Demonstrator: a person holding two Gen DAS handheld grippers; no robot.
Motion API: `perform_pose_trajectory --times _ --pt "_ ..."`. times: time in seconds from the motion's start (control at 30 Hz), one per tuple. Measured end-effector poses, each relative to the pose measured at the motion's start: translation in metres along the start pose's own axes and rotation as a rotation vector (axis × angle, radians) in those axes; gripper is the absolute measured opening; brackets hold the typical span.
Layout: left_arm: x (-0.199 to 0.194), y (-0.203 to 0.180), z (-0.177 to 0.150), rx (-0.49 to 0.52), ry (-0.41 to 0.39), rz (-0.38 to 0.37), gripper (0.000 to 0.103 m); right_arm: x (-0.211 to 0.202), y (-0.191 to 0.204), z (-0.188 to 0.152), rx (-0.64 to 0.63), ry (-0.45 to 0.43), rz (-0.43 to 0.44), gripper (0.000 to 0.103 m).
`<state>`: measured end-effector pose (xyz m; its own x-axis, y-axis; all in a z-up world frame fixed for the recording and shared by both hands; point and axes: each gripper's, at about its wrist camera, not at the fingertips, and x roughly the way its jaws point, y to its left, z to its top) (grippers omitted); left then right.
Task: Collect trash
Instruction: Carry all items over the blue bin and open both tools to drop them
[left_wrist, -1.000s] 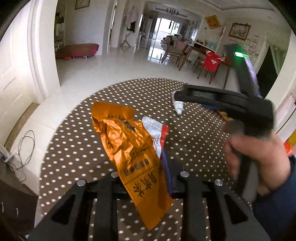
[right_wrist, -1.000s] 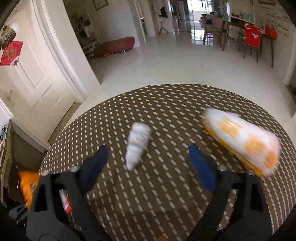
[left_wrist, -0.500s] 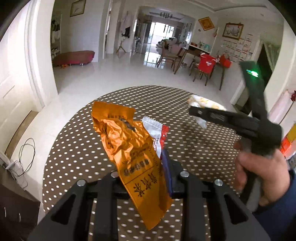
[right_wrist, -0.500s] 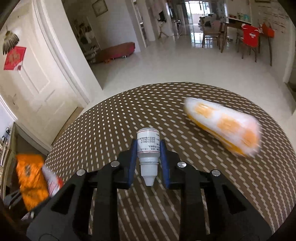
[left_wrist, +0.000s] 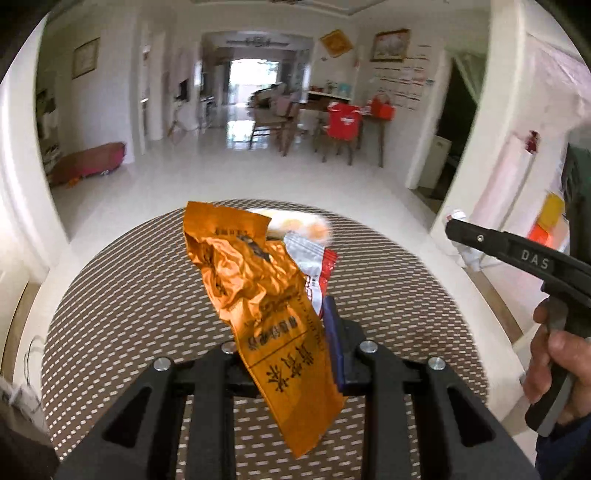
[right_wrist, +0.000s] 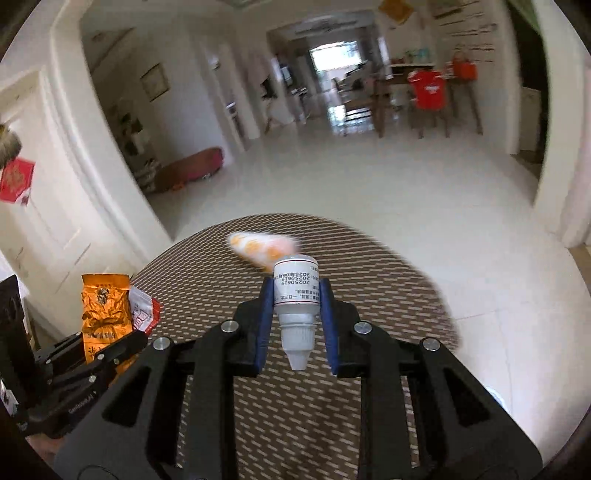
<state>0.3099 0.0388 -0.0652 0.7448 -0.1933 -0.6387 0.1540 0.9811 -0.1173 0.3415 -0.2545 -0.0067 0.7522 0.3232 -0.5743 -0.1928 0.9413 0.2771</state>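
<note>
My left gripper (left_wrist: 291, 354) is shut on an orange foil wrapper (left_wrist: 258, 291) and a red-and-white wrapper (left_wrist: 314, 266) behind it, held above the round dotted table (left_wrist: 129, 302). Both wrappers show at the left of the right wrist view, the orange one (right_wrist: 105, 314) and the red-and-white one (right_wrist: 142, 310). My right gripper (right_wrist: 295, 321) is shut on a small white bottle (right_wrist: 295, 291), nozzle towards the camera, lifted above the table (right_wrist: 388, 280). A white-and-orange wrapper lies on the far side of the table (left_wrist: 303, 225), blurred in the right wrist view (right_wrist: 262, 247).
The right gripper's body and the hand holding it (left_wrist: 554, 332) are at the right of the left wrist view. White tiled floor (right_wrist: 388, 192) surrounds the table. A white door (right_wrist: 40, 206) and wall stand on the left; chairs and a table (left_wrist: 332, 125) stand far back.
My right gripper has shut on the white bottle and lifted it off the table. Both grippers have risen and moved back, so the table looks smaller. The left grip is unchanged.
</note>
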Motion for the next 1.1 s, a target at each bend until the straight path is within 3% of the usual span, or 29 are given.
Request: perform_pose_trajectory --times 0.3,0.6,0.83,1.1 --pt "0.019 -0.109 0.014 0.138 0.009 -0.174 0.026 -0.068 -0.104 -0.029 0.154 -0.055 -0.163 0.024" --pt "0.058 -0.215 0.007 0.229 0.093 -0.343 0.026 -0.109 -0.2 -0.073 0.31 -0.05 -0.313 0.024" --pt "0.103 -0.281 -0.017 0.304 0.22 -0.439 0.026 -0.107 -0.251 -0.108 0.412 0.005 -0.358 0.025" --pt "0.155 -0.324 -0.042 0.351 0.349 -0.467 0.026 -0.093 -0.286 -0.133 0.49 0.06 -0.36 0.025"
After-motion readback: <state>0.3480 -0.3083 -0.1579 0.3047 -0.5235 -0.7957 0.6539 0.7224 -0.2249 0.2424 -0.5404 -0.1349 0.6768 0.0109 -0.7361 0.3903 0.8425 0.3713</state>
